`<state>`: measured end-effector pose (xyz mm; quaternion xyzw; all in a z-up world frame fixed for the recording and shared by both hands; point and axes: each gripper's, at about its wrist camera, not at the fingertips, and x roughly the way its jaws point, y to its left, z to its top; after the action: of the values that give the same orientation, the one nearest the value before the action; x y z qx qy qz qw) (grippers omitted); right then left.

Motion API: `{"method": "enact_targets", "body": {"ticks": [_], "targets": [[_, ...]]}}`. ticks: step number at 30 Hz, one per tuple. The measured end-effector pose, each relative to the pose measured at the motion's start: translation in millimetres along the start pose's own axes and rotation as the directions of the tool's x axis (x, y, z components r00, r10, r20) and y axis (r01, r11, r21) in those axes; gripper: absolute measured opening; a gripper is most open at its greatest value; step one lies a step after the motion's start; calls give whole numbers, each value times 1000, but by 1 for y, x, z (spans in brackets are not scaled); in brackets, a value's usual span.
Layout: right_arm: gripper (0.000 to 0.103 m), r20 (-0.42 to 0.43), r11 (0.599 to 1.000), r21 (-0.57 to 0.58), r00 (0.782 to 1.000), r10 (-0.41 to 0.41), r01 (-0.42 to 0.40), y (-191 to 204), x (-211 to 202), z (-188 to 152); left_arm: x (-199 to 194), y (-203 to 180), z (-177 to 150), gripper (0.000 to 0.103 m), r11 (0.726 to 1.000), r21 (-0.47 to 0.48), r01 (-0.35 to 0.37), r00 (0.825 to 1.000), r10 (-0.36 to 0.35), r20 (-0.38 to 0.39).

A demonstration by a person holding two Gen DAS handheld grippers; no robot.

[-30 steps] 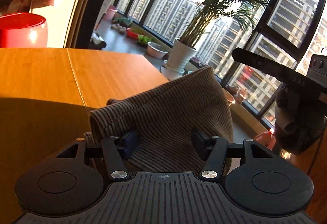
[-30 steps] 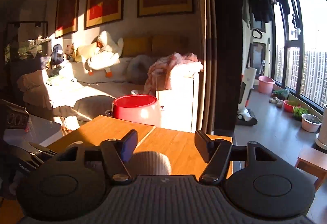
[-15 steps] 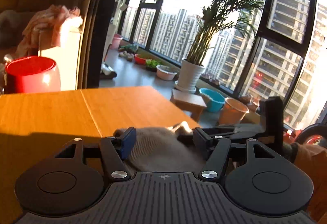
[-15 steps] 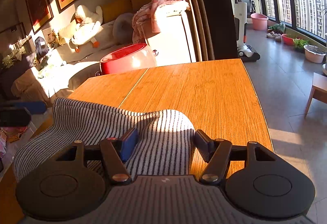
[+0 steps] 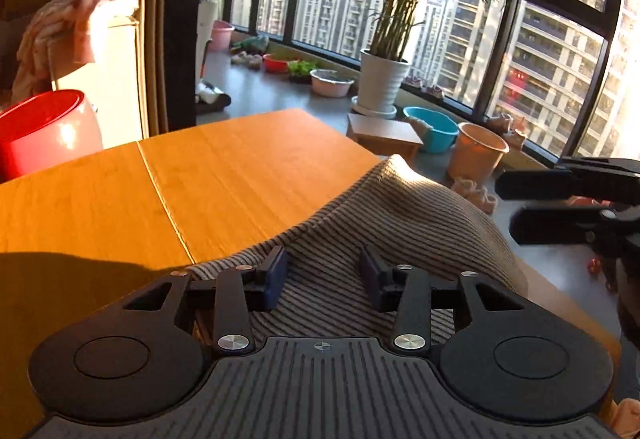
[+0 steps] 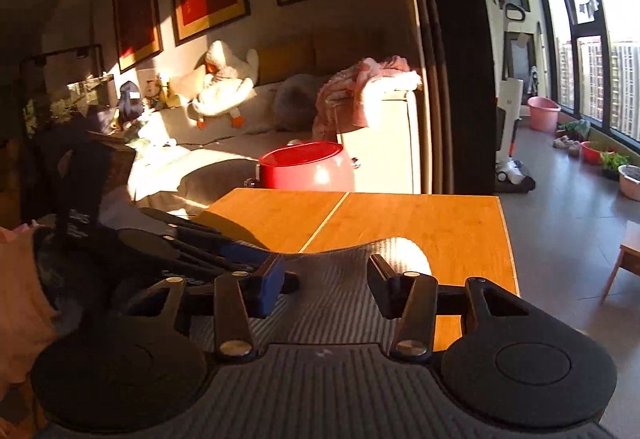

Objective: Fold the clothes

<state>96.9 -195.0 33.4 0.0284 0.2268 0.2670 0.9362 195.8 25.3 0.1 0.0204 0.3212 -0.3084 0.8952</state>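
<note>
- I see the table (image 5: 240, 175) bare and sunlit from its left side to the far edge; a red pot (image 5: 44, 127) stands beyond the left corner.
- My left gripper (image 5: 322, 279) is open, fingers spread, over the striped garment (image 5: 400, 223), which lies bunched at the table's near right edge.
- My right gripper (image 6: 326, 283) is also open, directly above the same striped garment (image 6: 340, 279); nothing is pinched.
- Right of the table lies open floor (image 6: 560, 239) towards the windows.
</note>
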Motion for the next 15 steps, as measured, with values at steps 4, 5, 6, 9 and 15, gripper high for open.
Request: {"method": "enact_targets", "body": {"ticks": [4, 5, 6, 9, 15], "targets": [[50, -92, 999, -17, 995, 27, -29, 14, 14, -27, 0, 3, -1, 46, 1000, -15, 9, 1000, -9, 3], [50, -87, 1000, -22, 996, 15, -17, 16, 17, -35, 0, 4, -1, 46, 1000, -19, 11, 1000, -11, 4], [50, -82, 1000, -27, 997, 3, -5, 18, 19, -43, 0, 5, -2, 46, 1000, -22, 13, 1000, -13, 4], [51, -103, 998, -55, 995, -5, -1, 21, 18, -32, 0, 7, -2, 47, 999, -33, 20, 1000, -19, 7], [51, -49, 999, -24, 998, -39, 38, -1, 25, 15, 0, 12, -4, 47, 998, -52, 30, 1000, -30, 11]]}}
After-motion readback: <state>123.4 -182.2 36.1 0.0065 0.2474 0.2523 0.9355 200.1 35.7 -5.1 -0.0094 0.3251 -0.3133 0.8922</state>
